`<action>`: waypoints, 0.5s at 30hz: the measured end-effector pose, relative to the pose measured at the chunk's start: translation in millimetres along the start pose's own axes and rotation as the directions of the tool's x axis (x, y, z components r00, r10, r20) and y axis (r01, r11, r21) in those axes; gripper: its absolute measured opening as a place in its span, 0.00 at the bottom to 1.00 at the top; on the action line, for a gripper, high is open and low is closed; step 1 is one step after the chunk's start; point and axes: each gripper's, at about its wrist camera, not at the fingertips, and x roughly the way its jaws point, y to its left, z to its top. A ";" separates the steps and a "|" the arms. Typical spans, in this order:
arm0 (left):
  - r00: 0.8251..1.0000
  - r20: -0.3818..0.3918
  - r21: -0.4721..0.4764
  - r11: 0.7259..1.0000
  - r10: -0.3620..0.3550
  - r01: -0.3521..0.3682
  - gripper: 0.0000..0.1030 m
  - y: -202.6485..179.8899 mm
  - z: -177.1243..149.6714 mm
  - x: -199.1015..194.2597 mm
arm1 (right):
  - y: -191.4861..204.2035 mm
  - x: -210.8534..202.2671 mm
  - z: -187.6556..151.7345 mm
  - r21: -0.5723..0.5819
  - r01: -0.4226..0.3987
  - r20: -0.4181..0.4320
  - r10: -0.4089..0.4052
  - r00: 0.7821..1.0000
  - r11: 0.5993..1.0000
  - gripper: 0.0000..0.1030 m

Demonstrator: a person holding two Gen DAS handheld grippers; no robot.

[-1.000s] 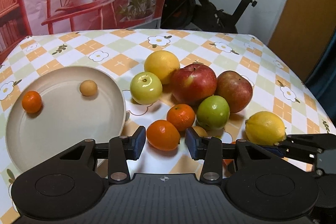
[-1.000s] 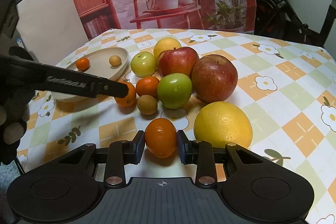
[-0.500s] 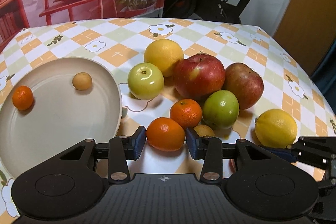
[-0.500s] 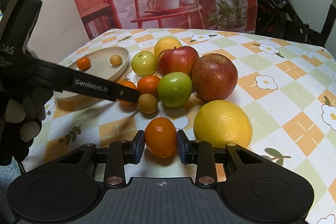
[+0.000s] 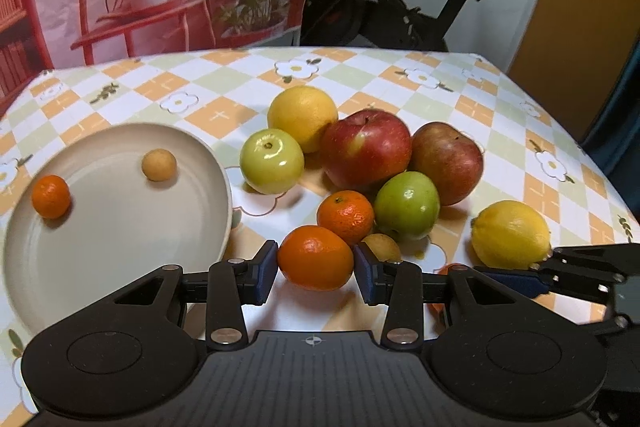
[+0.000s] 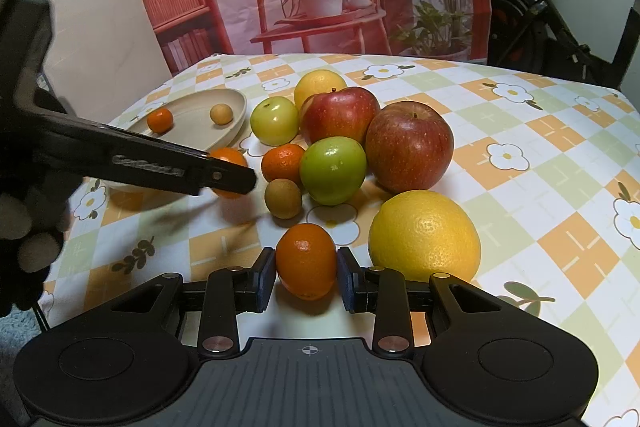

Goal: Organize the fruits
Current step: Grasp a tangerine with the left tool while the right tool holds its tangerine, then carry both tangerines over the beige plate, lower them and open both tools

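- Your left gripper (image 5: 316, 267) has its jaws pressed on both sides of an orange (image 5: 315, 257) sitting on the table (image 5: 500, 131), just beside the plate (image 5: 120, 227).
- Your right gripper (image 6: 306, 273) squeezes a small orange (image 6: 306, 259) next to the big yellow fruit (image 6: 424, 235).
- The plate holds a tiny orange (image 5: 51, 196) and a tan ball fruit (image 5: 159, 165).

plate (image 5: 224, 187) edge cropped, mandarin (image 6: 230, 157) half hidden

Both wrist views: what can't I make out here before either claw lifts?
- Left claw: pad contact with its orange unclear, left wrist view.
- Right claw's orange: mostly hidden behind the left claw's finger, left wrist view.
- Plate: near rim covered by left claw's finger, right wrist view.
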 end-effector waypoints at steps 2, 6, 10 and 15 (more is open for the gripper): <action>1.000 0.019 0.012 1.000 0.007 -0.007 0.42 1.3 -1.8 -8.5 | 0.3 0.4 -0.4 0.000 -0.002 -0.002 0.002 1.000 1.000 0.29; 0.998 0.053 0.002 0.999 0.039 -0.039 0.42 13.3 -3.4 -23.6 | 1.1 2.5 -0.5 -0.002 -0.001 -0.007 0.001 1.000 1.000 0.29; 0.993 0.079 -0.024 0.996 0.086 -0.085 0.42 34.6 -2.0 -38.1 | 0.1 4.2 -0.5 0.011 -0.006 -0.012 0.006 1.000 1.000 0.29; 0.984 0.108 -0.045 0.989 0.144 -0.140 0.42 63.1 1.5 -53.9 | -3.4 3.9 3.5 0.039 -0.014 -0.024 0.015 1.000 0.999 0.29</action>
